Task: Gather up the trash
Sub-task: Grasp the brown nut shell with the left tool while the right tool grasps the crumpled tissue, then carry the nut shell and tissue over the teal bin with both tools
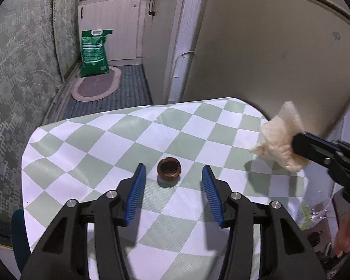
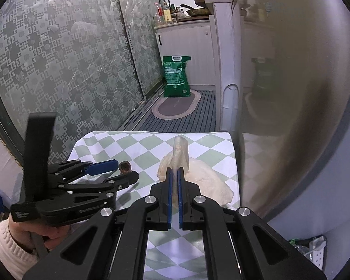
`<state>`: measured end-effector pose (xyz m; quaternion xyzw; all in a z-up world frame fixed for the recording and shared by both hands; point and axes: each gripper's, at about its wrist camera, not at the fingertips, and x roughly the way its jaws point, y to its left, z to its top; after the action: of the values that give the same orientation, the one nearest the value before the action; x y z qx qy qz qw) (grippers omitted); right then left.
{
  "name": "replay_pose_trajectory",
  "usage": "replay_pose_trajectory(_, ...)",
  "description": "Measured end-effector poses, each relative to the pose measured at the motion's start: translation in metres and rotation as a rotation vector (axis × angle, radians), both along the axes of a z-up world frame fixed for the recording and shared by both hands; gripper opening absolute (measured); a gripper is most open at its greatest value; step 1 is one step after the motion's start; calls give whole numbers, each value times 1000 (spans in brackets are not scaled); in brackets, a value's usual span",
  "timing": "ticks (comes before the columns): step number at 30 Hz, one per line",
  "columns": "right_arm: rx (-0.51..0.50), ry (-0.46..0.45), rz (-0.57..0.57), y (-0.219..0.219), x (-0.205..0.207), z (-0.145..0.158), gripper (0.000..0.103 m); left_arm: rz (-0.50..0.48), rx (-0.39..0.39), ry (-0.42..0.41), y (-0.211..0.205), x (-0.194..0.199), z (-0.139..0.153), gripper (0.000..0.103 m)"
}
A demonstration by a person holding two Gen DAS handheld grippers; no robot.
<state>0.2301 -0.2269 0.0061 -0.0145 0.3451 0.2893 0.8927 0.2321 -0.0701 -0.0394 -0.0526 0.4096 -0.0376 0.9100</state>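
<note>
We see a kitchen corner w/ a small table under a green-and-white checked cloth. Far left, patterned panels line the wall; beyond the table's far edge a green sack stands on an oval mat by white cabinets.

On our left, the left gripper hangs over the near part of the table, jaws apart and gripping nothing. Just ahead of its blue pads, in line w/ the gap, a small brown cup-shaped scrap sits on the cloth, roughly mid-table, untouched. The right wrist view shows the same gripper from the side, a hand in a cream knit sleeve on its handle.

Further right, the right gripper has its jaws pinched tight on a crumpled, pale plastic bag. In the left wrist view the bag is up off the cloth above the table's right edge, its shadow on the checks below. A tan curved fridge door fills the right side.

Low right, past the table's right edge, we make out clear wrappers in a container; detail unclear.
</note>
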Motion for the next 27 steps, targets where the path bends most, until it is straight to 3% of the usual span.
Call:
replay_pose_trajectory(7,8,-12,8,3,-6,4,4,71,77,17,-4,9,-2,33)
replay_pose_trajectory(9,7,-12,11,3,-8,4,4,84,93,19,-4,10,-2,23)
replay_pose_trajectory(18,-7,-17,14,10,-12,5,4,66,14,-23,17,-5,9,23)
replay_pose_trajectory(27,6,-11,18,19,-12,9,4,29,23,-94,36,-39,25,23)
